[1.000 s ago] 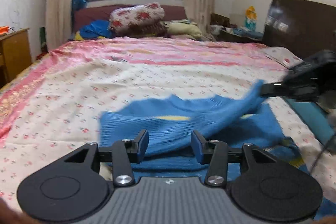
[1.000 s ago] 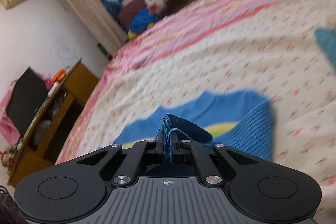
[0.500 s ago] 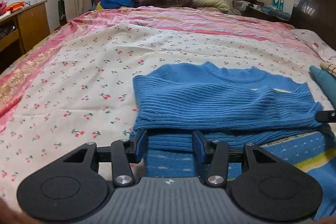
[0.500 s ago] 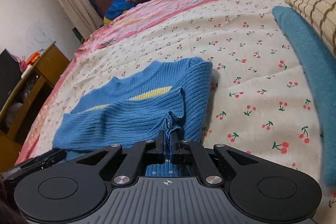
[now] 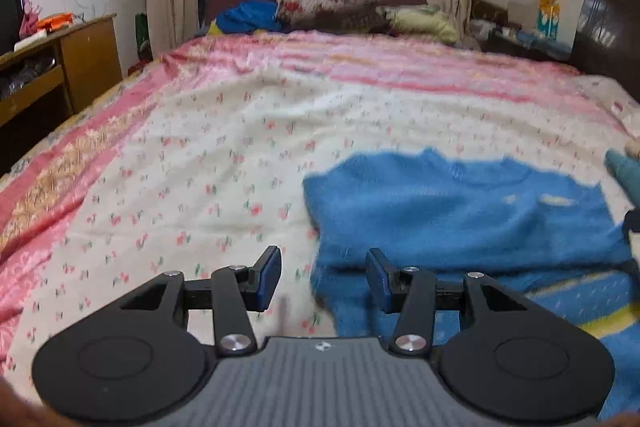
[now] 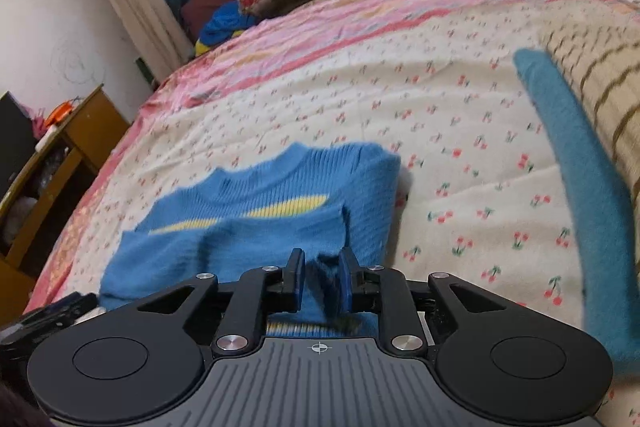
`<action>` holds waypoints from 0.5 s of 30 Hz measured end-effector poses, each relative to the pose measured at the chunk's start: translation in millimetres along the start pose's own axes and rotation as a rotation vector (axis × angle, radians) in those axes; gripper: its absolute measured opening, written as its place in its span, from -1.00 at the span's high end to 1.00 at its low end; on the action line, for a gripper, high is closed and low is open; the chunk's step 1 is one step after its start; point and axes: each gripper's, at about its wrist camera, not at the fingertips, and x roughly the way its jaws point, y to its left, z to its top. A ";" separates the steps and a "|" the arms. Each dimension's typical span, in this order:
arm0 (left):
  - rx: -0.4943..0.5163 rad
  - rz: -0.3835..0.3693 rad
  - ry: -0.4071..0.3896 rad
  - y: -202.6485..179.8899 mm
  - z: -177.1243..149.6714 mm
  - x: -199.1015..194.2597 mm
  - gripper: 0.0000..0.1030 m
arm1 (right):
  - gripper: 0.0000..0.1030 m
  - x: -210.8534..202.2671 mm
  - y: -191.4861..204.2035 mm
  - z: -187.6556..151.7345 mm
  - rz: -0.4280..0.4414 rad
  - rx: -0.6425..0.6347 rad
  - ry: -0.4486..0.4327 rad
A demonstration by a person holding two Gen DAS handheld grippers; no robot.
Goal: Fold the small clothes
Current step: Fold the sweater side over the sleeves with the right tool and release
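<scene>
Cherry-print bed (image 5: 224,147): with both your left hand-held gripper (image 5: 322,279) and right hand-held gripper (image 6: 319,279) parted and empty, smooth the blue sweater (image 6: 256,227) before folding again.

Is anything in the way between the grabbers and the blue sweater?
Nothing visible is. The blue sweater lies flat on the bed sheet, right in front of the open right gripper. The open left gripper sits at its edge. The teal cloth lies off to the side.
</scene>
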 end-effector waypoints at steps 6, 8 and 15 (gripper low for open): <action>0.057 -0.016 -0.006 -21.1 16.3 22.4 -0.02 | 0.60 25.5 21.4 2.9 -0.072 -0.139 0.015; 0.087 0.014 0.031 -25.3 12.1 36.6 -0.02 | 0.62 41.0 23.5 0.1 -0.158 -0.207 0.034; 0.095 0.029 0.091 -14.3 -1.0 40.9 -0.07 | 0.65 41.8 19.4 2.1 -0.286 -0.315 0.020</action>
